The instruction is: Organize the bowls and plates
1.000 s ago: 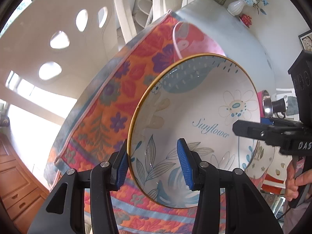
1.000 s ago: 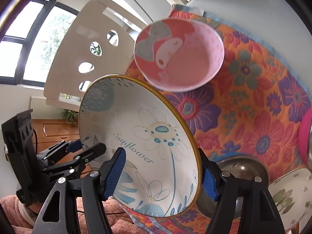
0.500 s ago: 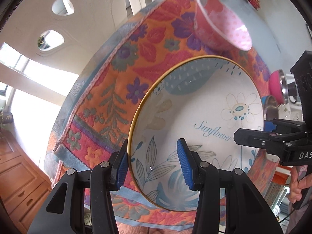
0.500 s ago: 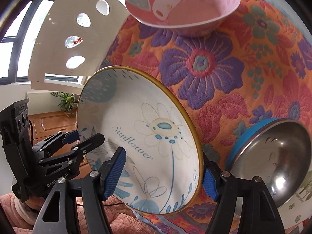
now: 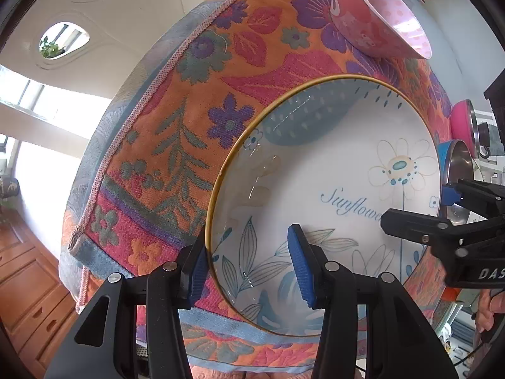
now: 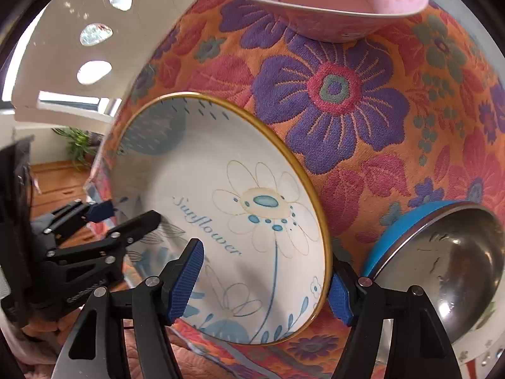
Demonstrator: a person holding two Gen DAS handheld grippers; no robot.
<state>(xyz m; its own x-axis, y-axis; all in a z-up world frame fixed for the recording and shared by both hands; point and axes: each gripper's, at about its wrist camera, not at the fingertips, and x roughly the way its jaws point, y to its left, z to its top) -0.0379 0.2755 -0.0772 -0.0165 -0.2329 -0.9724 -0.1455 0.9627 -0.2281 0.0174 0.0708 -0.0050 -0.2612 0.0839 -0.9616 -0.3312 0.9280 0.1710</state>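
A white bowl (image 5: 331,173) with a gold rim, blue leaves and the word "Sunflower" hangs tilted close over the flowered tablecloth (image 5: 189,94); whether it touches the cloth I cannot tell. My left gripper (image 5: 247,271) is shut on its near left rim, one blue pad inside, one outside. My right gripper (image 6: 262,287) clamps the opposite rim of the same bowl (image 6: 221,173). Each gripper shows in the other's view: right gripper (image 5: 416,205), left gripper (image 6: 129,214).
A pink cartoon bowl (image 6: 331,0) stands on the cloth (image 6: 347,94) just beyond. A blue-sided steel bowl (image 6: 442,268) sits close to the right, with a magenta-sided one (image 5: 460,123) behind it. A white chair back (image 5: 63,31) with oval holes rises past the table's left edge.
Both grippers have sunk toward the table with the sunflower bowl held between them. The cloth, the pink bowl and the steel bowl now look larger and nearer.
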